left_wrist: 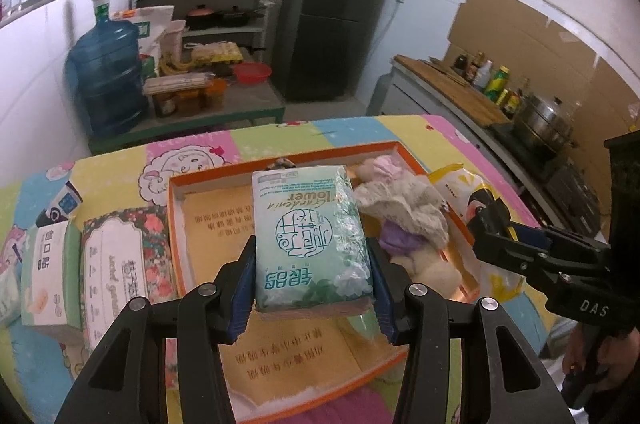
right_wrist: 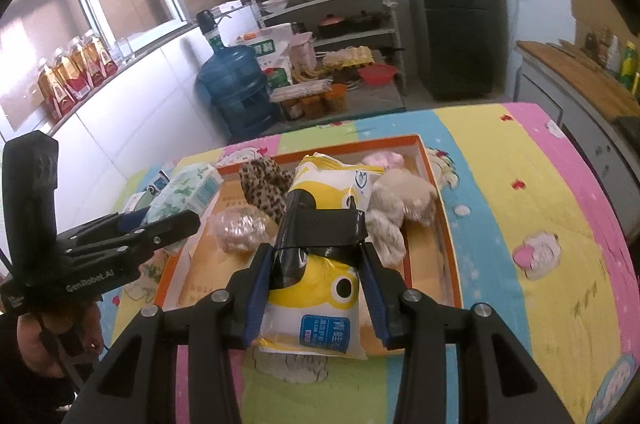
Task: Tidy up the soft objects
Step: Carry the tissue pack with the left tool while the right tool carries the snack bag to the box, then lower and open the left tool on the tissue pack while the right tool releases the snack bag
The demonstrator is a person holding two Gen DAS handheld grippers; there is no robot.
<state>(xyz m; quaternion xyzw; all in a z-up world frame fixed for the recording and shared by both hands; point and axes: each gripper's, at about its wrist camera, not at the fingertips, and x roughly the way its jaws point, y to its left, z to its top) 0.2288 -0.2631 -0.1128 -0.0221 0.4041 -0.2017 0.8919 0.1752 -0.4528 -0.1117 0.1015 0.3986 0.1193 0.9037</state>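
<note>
We are holding a green tissue pack (left_wrist: pixel 314 238) in the left gripper (left_wrist: pixel 314 274), its jaws pressing on the pack's two long sides, and we are carrying it above the orange box (left_wrist: pixel 416 160) on the bright cloth (right_wrist: pixel 560 208). In the right gripper (right_wrist: pixel 316 282) we are holding a yellow wipes pack (right_wrist: pixel 320 288), the jaws closing on its sides below a black band, and it is hanging over the near end of the same box.

The box is already holding a plush toy (right_wrist: pixel 400 202), a leopard-print piece (right_wrist: pixel 266 184) and a clear bag (right_wrist: pixel 240 226), so bare floor is getting scarce. If we are letting both packs go at once, they are likely colliding, since the two grippers are working close together over one box. The slick wrappers are giving the pads little to bite on, so either pack could be slipping or tilting out early. A pack landing on the plush toy may be rolling against the rim and tipping onto the cloth. The other tissue boxes (left_wrist: pixel 120 264) are waiting beside the box, outside it.
</note>
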